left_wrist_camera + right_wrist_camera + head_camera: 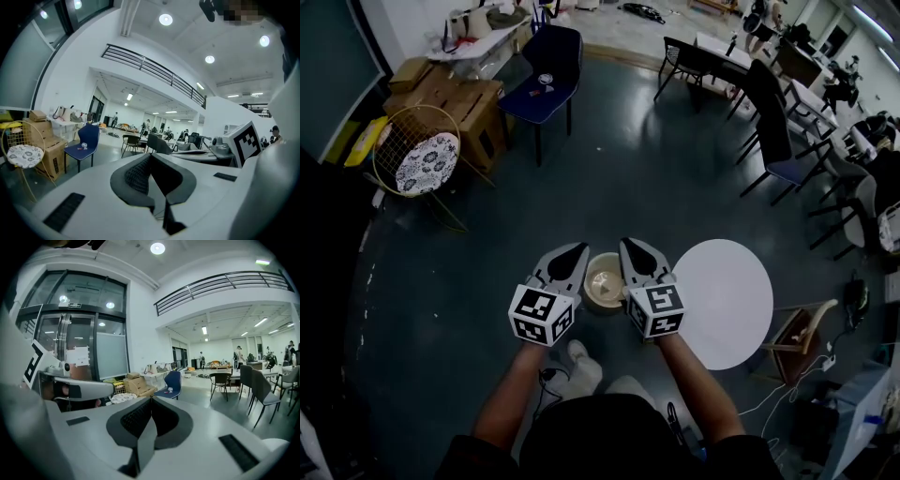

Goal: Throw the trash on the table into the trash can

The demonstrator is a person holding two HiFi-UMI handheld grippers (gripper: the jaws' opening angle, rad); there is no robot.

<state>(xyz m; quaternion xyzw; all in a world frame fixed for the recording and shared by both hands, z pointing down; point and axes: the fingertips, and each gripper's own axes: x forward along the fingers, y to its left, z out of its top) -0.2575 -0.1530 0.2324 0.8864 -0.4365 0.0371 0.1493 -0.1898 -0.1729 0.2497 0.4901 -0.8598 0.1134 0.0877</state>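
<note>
Peeking out between the left gripper [577, 253] and right gripper [631, 249] at lower centre, the round beige can [605, 281] is half-covered, contents a blur. Both jaws are pressed together. Smooth white round table [727, 309] sits just right; open dark floor [609, 159] above.

Head view dim; ceiling lamps [157, 248] glare (fisheye-warped edges) in 2 gripper views.

This is a large open-plan office or lab hall on 2 levels, with a dark polished floor [628, 169], desks [719, 47] with black chairs [769, 131], a blue chair [546, 70], stacked cardboard boxes [455, 103], a round white table [724, 300], glass doors [79, 348], recessed ceiling lights [165, 19] and a railed mezzanine [154, 70].
</note>
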